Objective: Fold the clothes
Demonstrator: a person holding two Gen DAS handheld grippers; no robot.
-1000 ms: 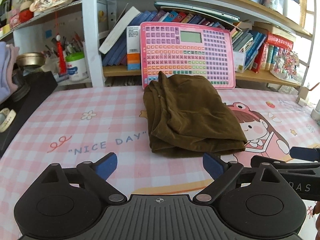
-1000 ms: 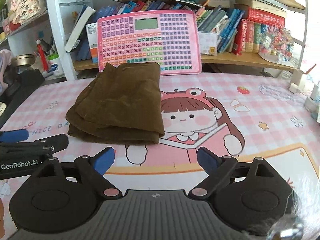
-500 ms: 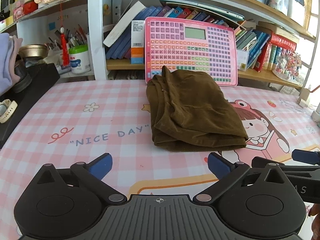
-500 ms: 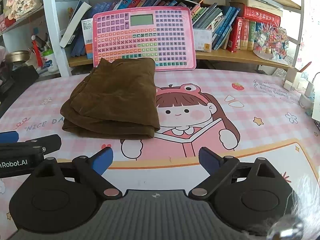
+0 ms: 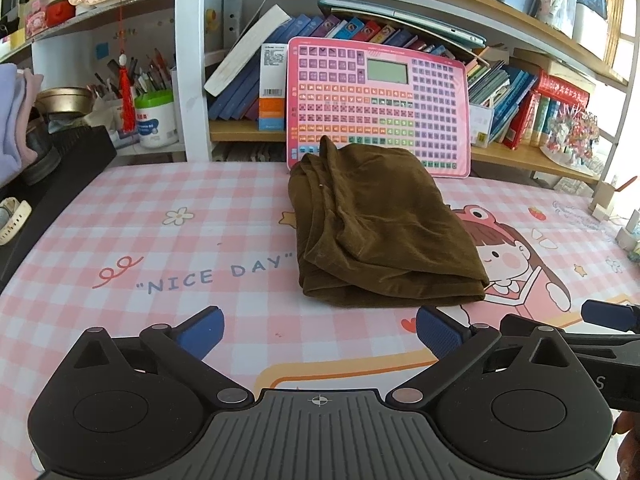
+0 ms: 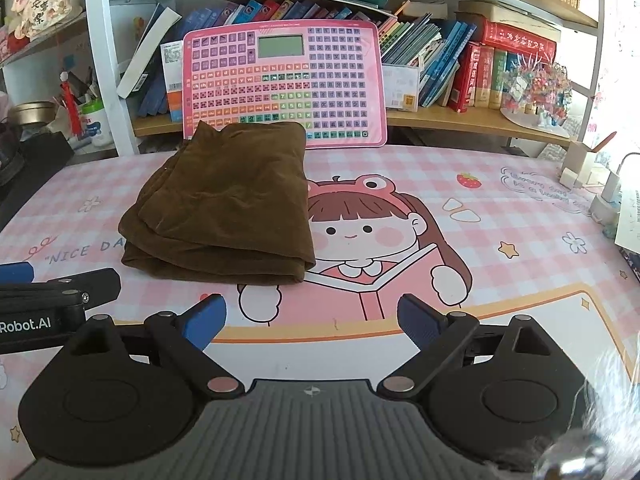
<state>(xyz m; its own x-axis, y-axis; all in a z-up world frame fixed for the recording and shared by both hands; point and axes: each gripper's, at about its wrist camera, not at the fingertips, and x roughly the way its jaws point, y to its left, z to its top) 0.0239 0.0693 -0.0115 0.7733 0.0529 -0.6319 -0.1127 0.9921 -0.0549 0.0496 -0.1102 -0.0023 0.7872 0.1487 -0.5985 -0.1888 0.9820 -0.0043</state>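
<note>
Your left gripper and right gripper hung with jaws spread and empty, just short of the folded brown garment. A careless nudge could have sprung its loose stacked layers. It lay on the pink checked mat, its far edge against the pink keyboard toy below crowded bookshelves.

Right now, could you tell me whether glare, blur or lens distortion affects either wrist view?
Left wrist view: fisheye bows the shelves; the brown garment is sharp. Right wrist view: daylight washes out the upper right, and a blurry smear sits at the lower right corner; the brown garment is evenly lit.
</note>
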